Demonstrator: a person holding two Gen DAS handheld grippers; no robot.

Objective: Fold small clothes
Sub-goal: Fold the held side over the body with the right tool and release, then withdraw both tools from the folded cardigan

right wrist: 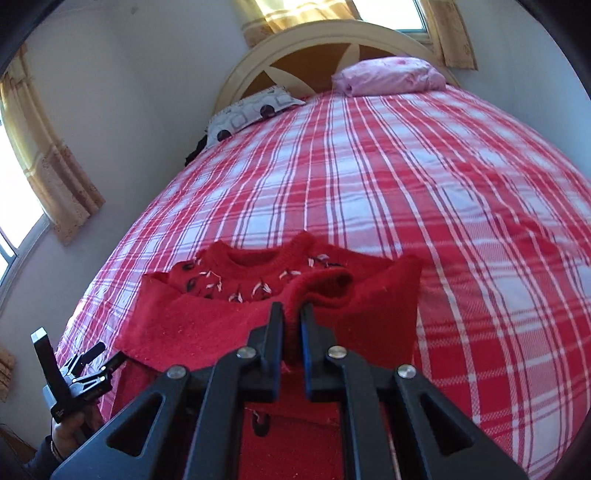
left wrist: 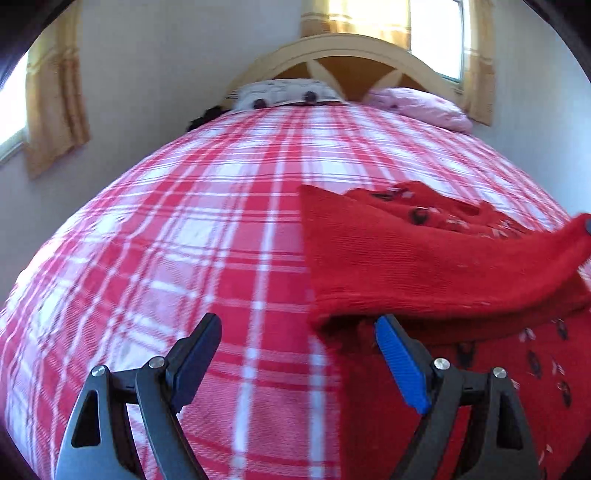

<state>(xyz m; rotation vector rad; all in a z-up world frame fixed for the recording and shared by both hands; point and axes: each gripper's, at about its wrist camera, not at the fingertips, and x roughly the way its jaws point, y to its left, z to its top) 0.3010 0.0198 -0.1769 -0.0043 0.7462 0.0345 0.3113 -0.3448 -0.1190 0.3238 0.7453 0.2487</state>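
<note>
Right gripper clamped on red sweater cuff just ahead of tips; left gripper wide open, empty, beside sweater's folded edge on plaid bedspread. Best carrying sleeve across chest, laying flat

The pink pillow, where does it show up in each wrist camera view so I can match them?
Left wrist view: the pink pillow lies top right, at the head of the bed below the window.
Right wrist view: it lies top centre-right, against the headboard.
Shared landmark: the arched headboard behind it.
</note>
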